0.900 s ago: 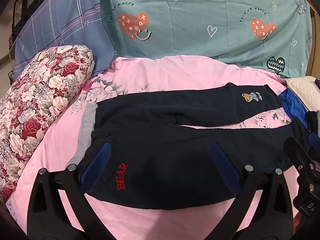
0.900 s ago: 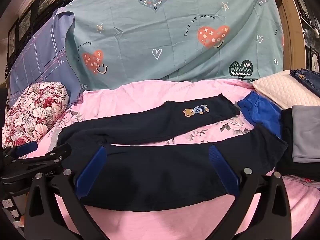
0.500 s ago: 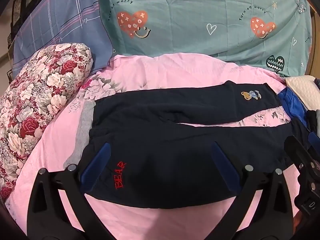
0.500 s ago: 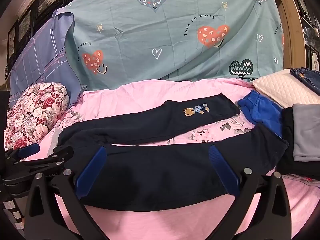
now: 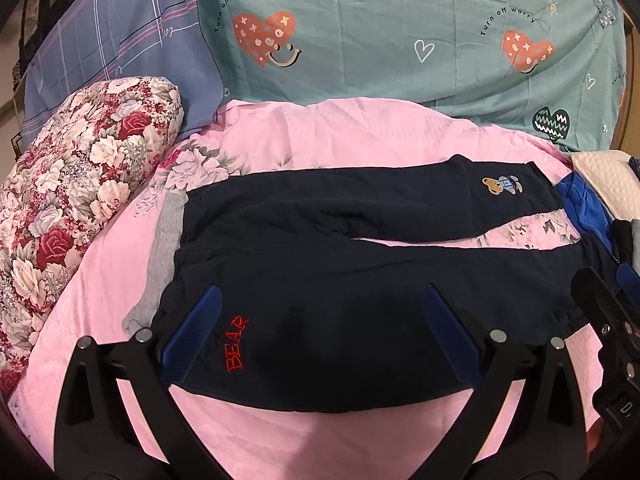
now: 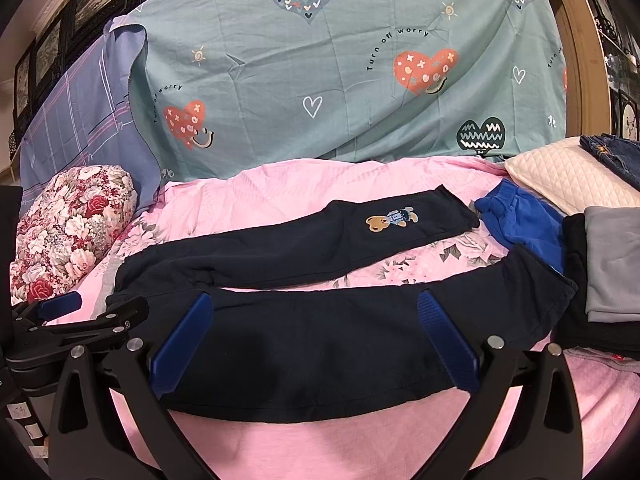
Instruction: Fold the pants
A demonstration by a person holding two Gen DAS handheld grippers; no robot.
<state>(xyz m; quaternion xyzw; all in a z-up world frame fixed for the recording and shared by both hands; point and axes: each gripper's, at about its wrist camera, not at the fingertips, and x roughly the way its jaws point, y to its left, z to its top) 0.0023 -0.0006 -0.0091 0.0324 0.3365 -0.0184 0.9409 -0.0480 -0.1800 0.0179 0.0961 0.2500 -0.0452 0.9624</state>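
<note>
Dark navy pants (image 5: 328, 320) lie flat on the pink bedsheet (image 5: 280, 432), waistband at the left, both legs running right and spread apart. Red "BEAR" lettering sits near the waist; a bear patch (image 6: 390, 220) marks the far leg. They also show in the right wrist view (image 6: 312, 340). My left gripper (image 5: 320, 328) is open and empty, hovering over the waist and near leg. My right gripper (image 6: 314, 336) is open and empty over the near leg. The right gripper's body shows at the left view's right edge (image 5: 608, 320); the left gripper's body (image 6: 80, 320) shows in the right view.
A floral bolster (image 5: 68, 208) lies at the left. Teal heart-print (image 5: 400, 40) and blue plaid (image 5: 112, 52) covers stand behind. At the right are blue shorts (image 6: 520, 224), a cream quilted pillow (image 6: 568, 180), jeans (image 6: 612, 156) and a folded grey and black pile (image 6: 612, 268).
Both grippers have shifted very slightly; the left view has moved a little lower and closer to the pants. The pants have not moved. Both grippers stay open.
</note>
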